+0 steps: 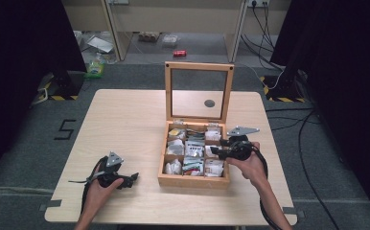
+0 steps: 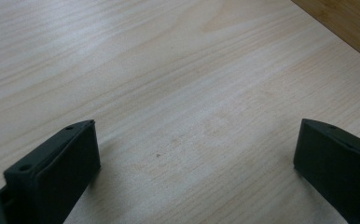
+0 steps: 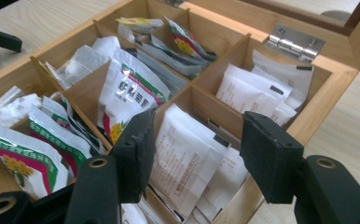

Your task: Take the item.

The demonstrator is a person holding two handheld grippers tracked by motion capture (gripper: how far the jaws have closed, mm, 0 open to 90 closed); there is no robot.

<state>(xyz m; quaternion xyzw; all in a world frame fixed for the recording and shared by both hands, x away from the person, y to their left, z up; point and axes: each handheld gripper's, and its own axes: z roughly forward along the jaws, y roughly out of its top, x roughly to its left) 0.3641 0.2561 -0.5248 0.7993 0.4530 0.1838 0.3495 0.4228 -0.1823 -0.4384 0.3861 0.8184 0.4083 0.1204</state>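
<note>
My left gripper (image 1: 134, 178) sits low at the near left of the worktop (image 1: 125, 120), jaws spread wide with nothing between them but pale wood grain, and a corner of the wooden box (image 2: 346, 23) shows at the far right of that gripper's view. My left hand (image 1: 99, 189) wraps the grip from below, cable looping back toward me.

Over on the right, my right hand (image 1: 250, 165) holds the right gripper (image 1: 214, 151) at the box's right edge, jaws pointing left over the compartments. They stand part open, straddling a white sachet (image 3: 183, 158) in the middle right cell; I cannot tell whether the pads touch it.

Moving farther in: the wooden box (image 1: 192, 181) sits centre-right on the worktop, split into nine cells stuffed with tea sachets. Green-and-white packets (image 3: 127, 93) fill the middle cell, more white ones (image 3: 257, 88) lie in the far right cell beside the hinge (image 3: 292, 42).

Farther still, the lid (image 1: 199, 67) stands upright, a wooden frame with a clear pane. Beyond the worktop, a red can (image 1: 179, 53) lies on the floor.
</note>
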